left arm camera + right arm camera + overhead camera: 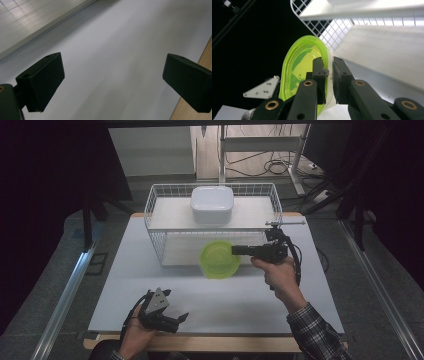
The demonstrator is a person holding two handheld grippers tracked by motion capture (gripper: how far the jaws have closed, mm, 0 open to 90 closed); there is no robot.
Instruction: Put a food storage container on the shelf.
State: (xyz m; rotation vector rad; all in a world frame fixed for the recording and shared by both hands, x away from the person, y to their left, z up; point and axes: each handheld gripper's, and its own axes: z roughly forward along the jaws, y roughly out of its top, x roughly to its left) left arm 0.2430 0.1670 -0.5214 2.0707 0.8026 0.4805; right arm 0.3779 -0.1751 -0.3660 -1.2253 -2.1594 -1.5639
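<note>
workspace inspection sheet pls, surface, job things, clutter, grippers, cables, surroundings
Surface: white tabletop with a wooden edge along the near side.
Job's things: green plastic bowl held at its rim in front of the white wire rack; white square container on the rack's top shelf.
Clutter: nothing seen.
Grippers: right gripper clamped on the bowl's rim, jaws on either side of the wall; left gripper open, low over the near left of the table, holding nothing.
Cables: a black cable loops from the right gripper; more lie on the floor behind the table.
Surroundings: dark curtains at both sides, metal frame legs at the back.
</note>
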